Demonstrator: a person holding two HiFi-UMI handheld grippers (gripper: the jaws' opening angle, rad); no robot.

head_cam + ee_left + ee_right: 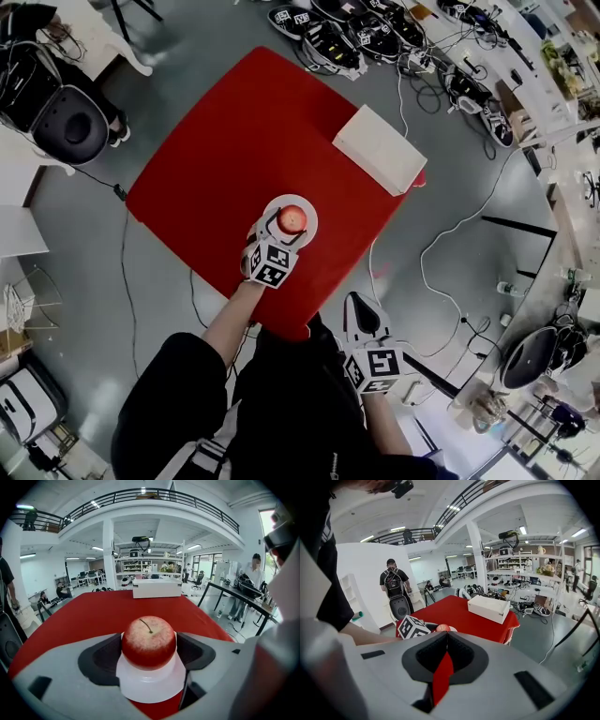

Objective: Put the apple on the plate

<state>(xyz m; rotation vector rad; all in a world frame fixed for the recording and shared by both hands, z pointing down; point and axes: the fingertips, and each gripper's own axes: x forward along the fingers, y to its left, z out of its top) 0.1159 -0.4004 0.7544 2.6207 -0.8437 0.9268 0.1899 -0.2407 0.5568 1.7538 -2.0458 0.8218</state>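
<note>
A red apple (292,219) (149,641) sits on a small white plate (309,204) (150,688) near the front edge of the red table (234,141). My left gripper (280,234) (149,652) reaches in from the near side. Its two dark pads press against the apple's left and right sides, so it is shut on the apple. My right gripper (363,317) (446,637) hangs off the table's front right corner, shut, with nothing in it. In the right gripper view the apple (443,628) shows small beside the left gripper's marker cube (411,626).
A white flat box (380,148) (157,587) (490,608) lies at the table's far right edge. Cables (450,234) and shoes (337,42) lie on the grey floor around the table. A black case (70,122) stands at the left. People stand in the background.
</note>
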